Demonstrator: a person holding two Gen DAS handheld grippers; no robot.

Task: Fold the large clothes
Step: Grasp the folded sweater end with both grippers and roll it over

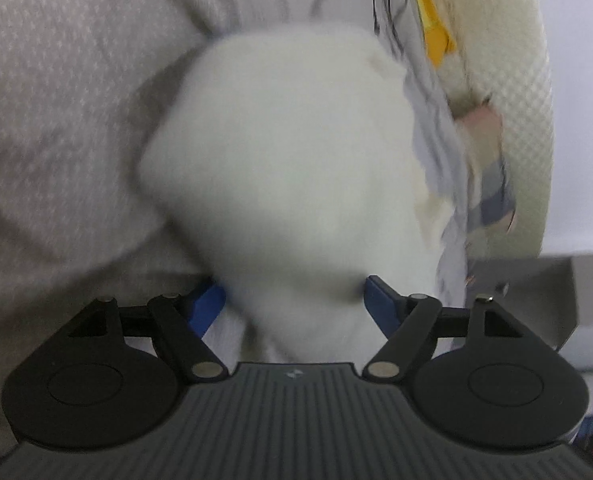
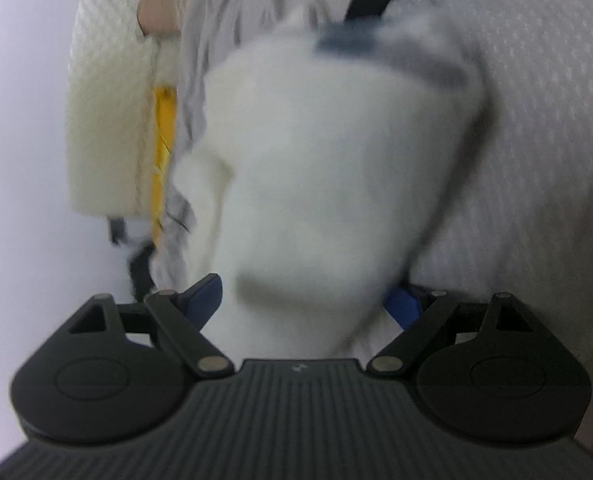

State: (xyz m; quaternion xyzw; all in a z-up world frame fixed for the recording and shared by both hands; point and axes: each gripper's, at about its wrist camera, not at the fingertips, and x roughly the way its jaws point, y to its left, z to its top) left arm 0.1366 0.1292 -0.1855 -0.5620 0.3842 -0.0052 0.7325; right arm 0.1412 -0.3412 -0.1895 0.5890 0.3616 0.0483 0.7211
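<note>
Two grippers — left gripper, right gripper — in white garment.

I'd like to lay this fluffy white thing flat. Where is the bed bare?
Left wrist view: the patterned grey sheet lies open left of the white garment. Right wrist view: it lies open to the garment's right. The side near the cream quilted cover and yellow item is crowded.

Left gripper and right gripper; blue fingers spread wide apart.
</note>
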